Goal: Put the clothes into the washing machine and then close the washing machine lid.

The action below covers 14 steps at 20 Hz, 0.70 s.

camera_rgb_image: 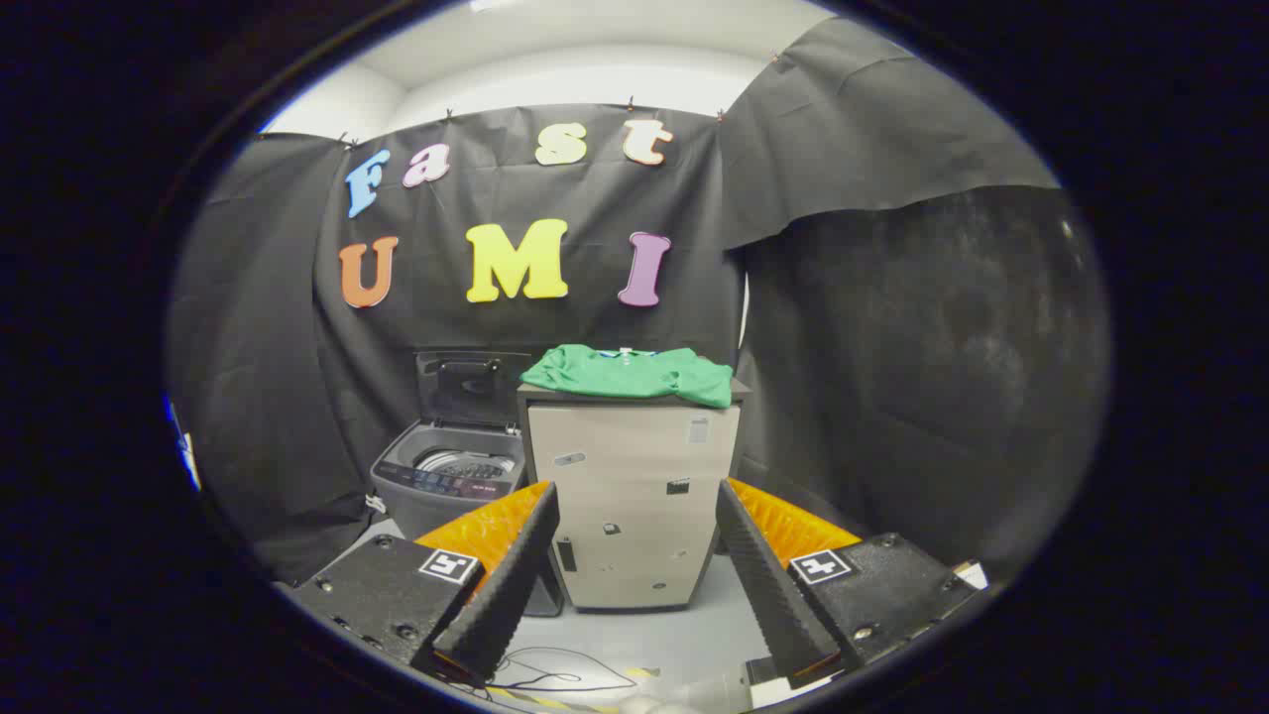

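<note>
The stickers on the beige cabinet (634, 496) and the print on the washer (451, 474) panel are too small to read. The green shirt (630, 374) lies bunched on the cabinet top, well beyond the gripper (637, 506), whose fingers are spread wide with nothing between them. The washer stands just left of the cabinet with its lid (471, 387) raised and drum open; grey floor (644, 635) with a loose cable (555, 679) lies between fingers and cabinet.

we've got a beige cabinet (634, 496) standing on the pale grey floor (654, 635), a few small stickers (698, 430) on its front. black cloth (892, 327) hangs all round, and some thin cables (555, 679) lie on the floor.
</note>
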Motion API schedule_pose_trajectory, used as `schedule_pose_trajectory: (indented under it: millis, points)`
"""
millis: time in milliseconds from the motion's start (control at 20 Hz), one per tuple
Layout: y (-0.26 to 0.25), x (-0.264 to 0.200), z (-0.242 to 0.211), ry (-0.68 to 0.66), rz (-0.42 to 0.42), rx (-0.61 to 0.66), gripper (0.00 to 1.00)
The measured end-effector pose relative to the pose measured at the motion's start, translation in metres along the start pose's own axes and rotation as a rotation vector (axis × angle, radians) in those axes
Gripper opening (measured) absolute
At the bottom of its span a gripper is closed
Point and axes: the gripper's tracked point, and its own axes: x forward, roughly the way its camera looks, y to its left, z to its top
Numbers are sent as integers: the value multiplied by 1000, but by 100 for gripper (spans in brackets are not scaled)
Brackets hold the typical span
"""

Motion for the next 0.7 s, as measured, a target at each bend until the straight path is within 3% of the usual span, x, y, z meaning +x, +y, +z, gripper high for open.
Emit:
schedule_pose_trajectory:
  millis: [700]
  points:
    - [4, 1, 3, 3, -2, 5, 99]
